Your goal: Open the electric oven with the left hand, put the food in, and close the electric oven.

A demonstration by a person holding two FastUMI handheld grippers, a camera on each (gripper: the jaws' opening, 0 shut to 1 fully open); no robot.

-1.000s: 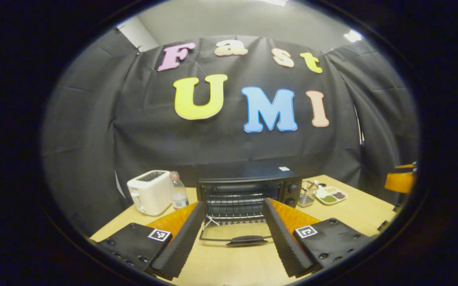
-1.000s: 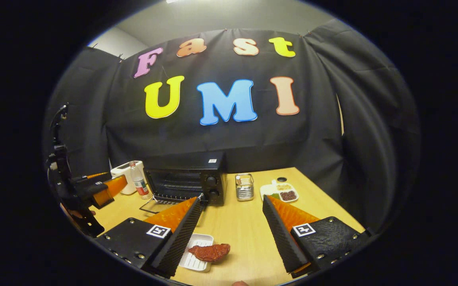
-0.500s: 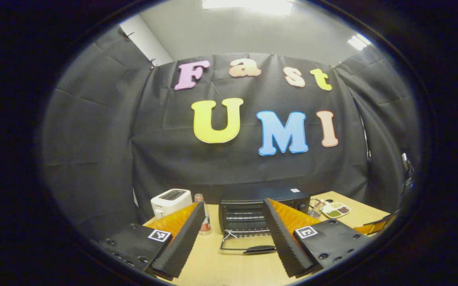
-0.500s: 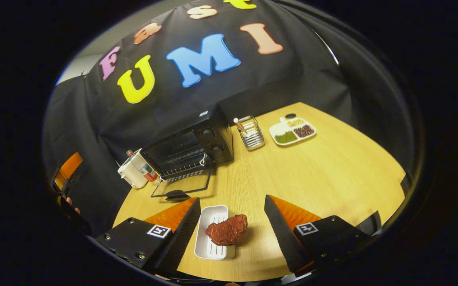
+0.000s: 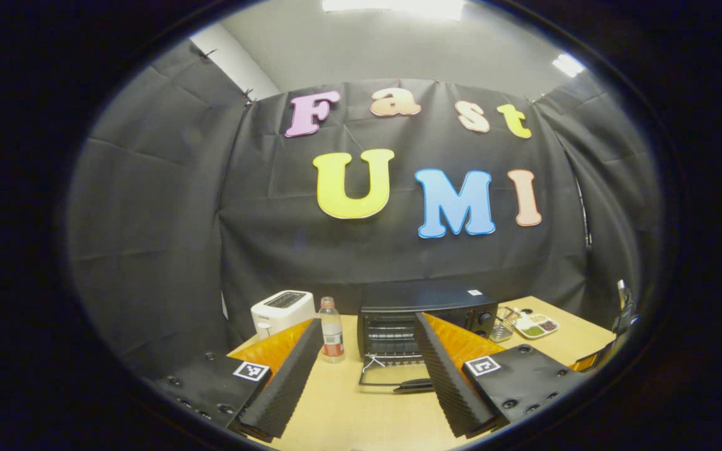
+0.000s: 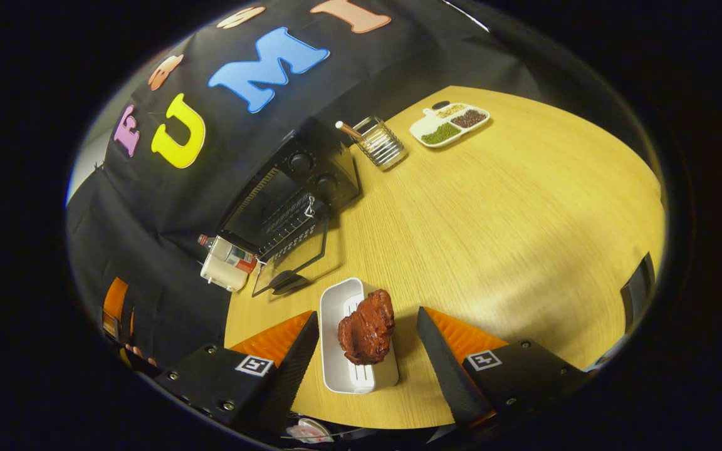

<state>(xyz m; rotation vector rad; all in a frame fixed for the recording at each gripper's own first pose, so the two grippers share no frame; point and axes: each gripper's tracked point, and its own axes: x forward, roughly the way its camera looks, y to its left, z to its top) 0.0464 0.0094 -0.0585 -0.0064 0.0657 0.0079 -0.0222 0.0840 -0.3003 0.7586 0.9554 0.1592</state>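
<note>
Your right tool point(image 6: 367, 341) hangs spread apart over the reddish meat point(image 6: 366, 326) on its white tray point(image 6: 342, 313); your left tool point(image 5: 367, 363) gapes toward the open toaster oven point(image 5: 423, 313).

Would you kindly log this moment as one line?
oven door: open | food: on tray | right gripper: open around food | left gripper: open

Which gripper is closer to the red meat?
Right. The right gripper hangs open just above the red meat on its white tray. The left gripper is open, facing the opened oven.
</note>
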